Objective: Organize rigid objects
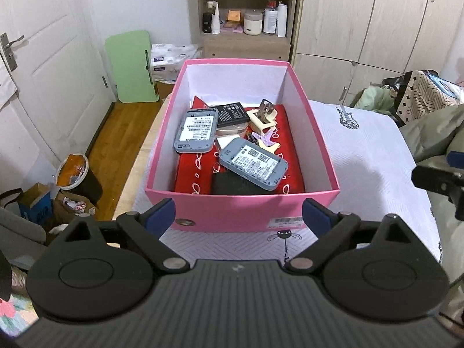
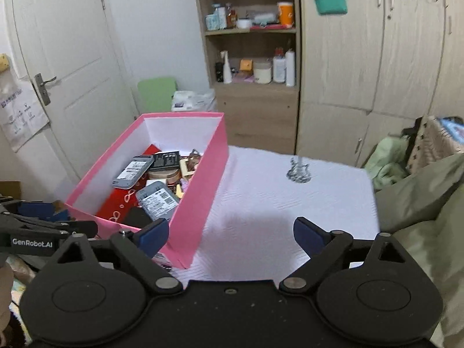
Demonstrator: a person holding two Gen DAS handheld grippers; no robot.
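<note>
A pink box point(image 1: 240, 208) stands on the white bedspread point(image 1: 371, 150); it also shows in the right wrist view point(image 2: 200, 191). Inside lie two grey phone-like devices point(image 1: 195, 133) point(image 1: 253, 164), a black battery point(image 1: 233, 113), cream clips point(image 1: 261, 120), a black item point(image 1: 232, 184) and a red cloth point(image 1: 191, 174). My left gripper point(image 1: 238, 216) is open and empty, just in front of the box's near wall. My right gripper point(image 2: 231, 236) is open and empty, over the bedspread point(image 2: 290, 197) to the right of the box.
A shelf unit point(image 1: 246, 14) with bottles and jars and a wardrobe point(image 1: 377, 23) stand behind the bed. A door point(image 1: 43, 66), a green board point(image 1: 132, 66), a bin point(image 1: 76, 174) and cartons are on the left floor. Olive bedding point(image 2: 420, 191) lies at right.
</note>
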